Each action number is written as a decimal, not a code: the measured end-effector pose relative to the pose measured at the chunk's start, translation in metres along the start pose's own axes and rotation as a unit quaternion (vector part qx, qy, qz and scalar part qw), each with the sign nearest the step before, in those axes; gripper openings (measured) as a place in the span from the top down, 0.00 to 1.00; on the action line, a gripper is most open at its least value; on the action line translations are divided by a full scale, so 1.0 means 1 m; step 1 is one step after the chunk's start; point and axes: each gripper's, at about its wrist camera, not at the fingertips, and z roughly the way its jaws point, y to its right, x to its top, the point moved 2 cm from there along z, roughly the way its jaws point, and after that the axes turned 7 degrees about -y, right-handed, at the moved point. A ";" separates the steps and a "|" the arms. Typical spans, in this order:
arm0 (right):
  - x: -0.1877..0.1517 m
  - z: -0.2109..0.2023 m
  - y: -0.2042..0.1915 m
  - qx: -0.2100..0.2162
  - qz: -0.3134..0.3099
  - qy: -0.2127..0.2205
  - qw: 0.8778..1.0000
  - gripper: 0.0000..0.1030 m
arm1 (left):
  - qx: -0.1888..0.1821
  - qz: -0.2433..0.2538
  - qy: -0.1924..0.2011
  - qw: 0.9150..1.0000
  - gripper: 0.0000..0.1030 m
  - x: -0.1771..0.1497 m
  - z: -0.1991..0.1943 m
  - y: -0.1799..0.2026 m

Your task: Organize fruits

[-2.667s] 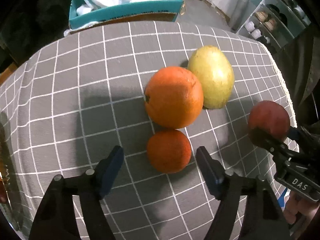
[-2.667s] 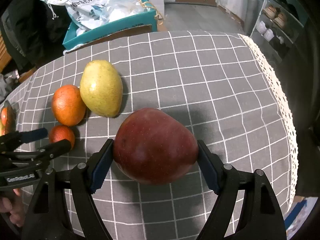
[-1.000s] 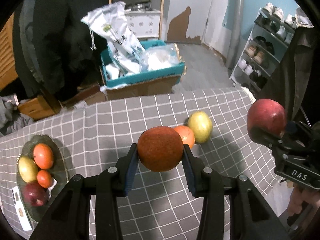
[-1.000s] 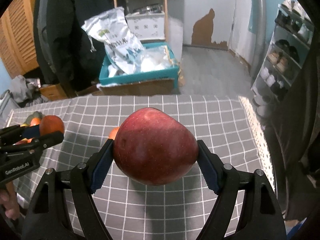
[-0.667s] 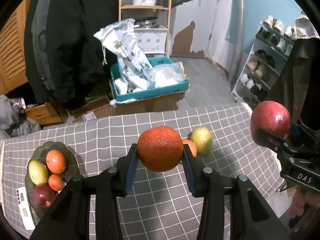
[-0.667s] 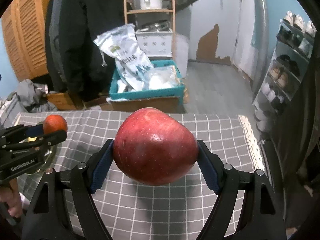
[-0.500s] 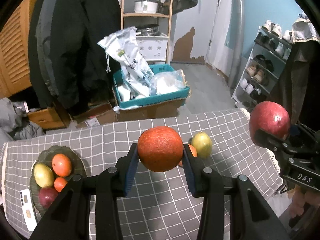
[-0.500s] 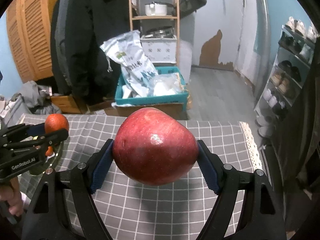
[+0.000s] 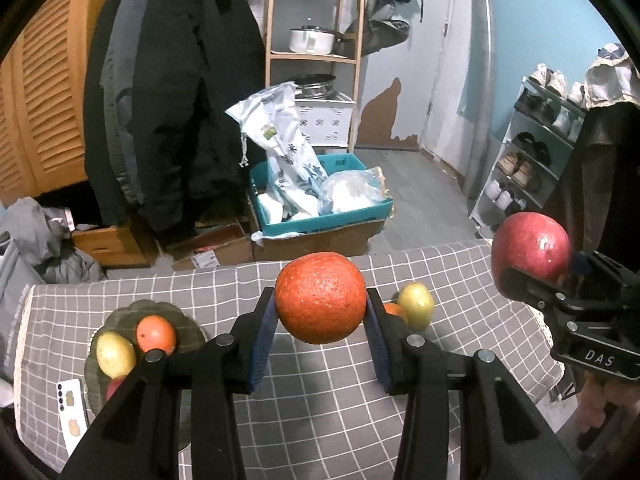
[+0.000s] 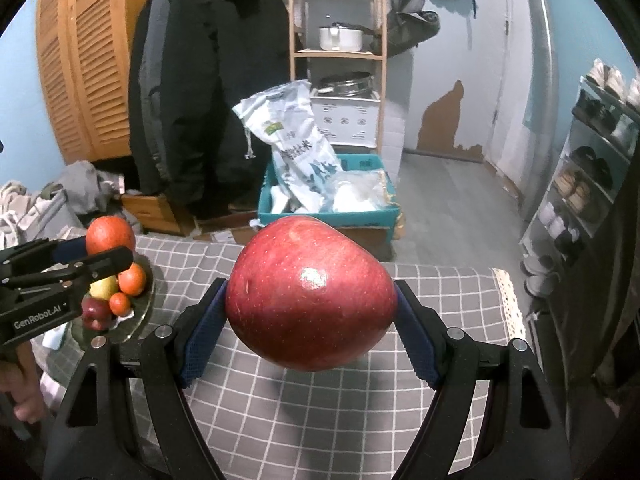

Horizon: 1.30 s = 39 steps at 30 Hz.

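My left gripper [image 9: 320,322] is shut on a small orange [image 9: 320,297] and holds it high above the grey checked table [image 9: 304,404]. My right gripper [image 10: 310,322] is shut on a large red apple [image 10: 310,294], also high above the table; that apple shows at the right of the left wrist view [image 9: 530,248]. A yellow-green mango [image 9: 417,305] and a bigger orange [image 9: 394,310] lie on the cloth at the right. A dark glass plate [image 9: 182,320] at the table's left holds several fruits; it also shows in the right wrist view [image 10: 146,308].
A white phone [image 9: 72,414] lies by the plate at the left edge. Beyond the table stand a teal box with bags [image 9: 320,208], a wooden shelf [image 9: 316,40], hanging coats [image 9: 168,120] and a shoe rack [image 9: 536,152]. Lace trim marks the table's right edge [image 10: 506,300].
Both grippers have risen and pulled back from the table with their fruits. The plate of fruits has come further into view at the left.
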 end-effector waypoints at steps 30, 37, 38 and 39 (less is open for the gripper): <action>0.034 0.054 -0.113 0.082 -0.059 -0.036 0.994 0.22 | 0.064 -0.090 -0.020 0.994 0.58 -0.034 -0.003 -0.114; 0.040 0.068 -0.142 0.098 -0.074 -0.049 0.991 0.22 | 0.078 -0.110 -0.030 0.990 0.58 -0.046 -0.002 -0.141; 0.041 0.070 -0.146 0.101 -0.076 -0.051 0.991 0.22 | 0.080 -0.112 -0.032 0.990 0.58 -0.047 -0.001 -0.144; 0.041 0.073 -0.151 0.105 -0.078 -0.054 0.990 0.22 | 0.082 -0.114 -0.034 0.989 0.58 -0.050 0.000 -0.148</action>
